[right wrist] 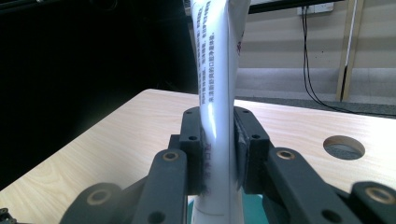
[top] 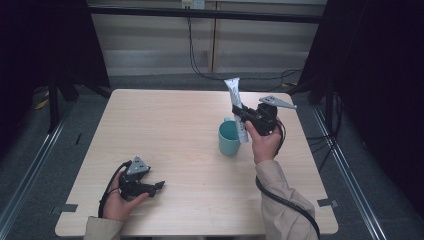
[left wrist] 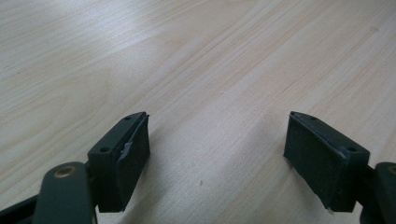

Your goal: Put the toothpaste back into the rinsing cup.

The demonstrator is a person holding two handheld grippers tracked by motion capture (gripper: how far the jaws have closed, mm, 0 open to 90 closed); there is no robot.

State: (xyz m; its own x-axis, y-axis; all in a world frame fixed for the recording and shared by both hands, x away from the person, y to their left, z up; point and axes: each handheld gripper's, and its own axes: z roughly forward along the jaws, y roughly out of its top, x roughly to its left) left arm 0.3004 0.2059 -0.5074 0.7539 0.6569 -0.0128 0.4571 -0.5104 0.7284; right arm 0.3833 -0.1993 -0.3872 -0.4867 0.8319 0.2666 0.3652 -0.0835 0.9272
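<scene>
Above the teal mug (top: 229,140), gripped white tube (top: 236,107) seemingly dips inside.

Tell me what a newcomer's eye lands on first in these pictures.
The white tube, clamped upright in the right gripper just above the teal mug at the table's right middle. Next, the left gripper resting open near the table's front left edge, nothing between its jaws.

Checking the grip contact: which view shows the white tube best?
The right gripper view: the white tube stands upright and close, pinched between the right gripper pads, its print readable. The high view shows the tube small, lower end at the teal cup. The left gripper view looks at bare table.
</scene>
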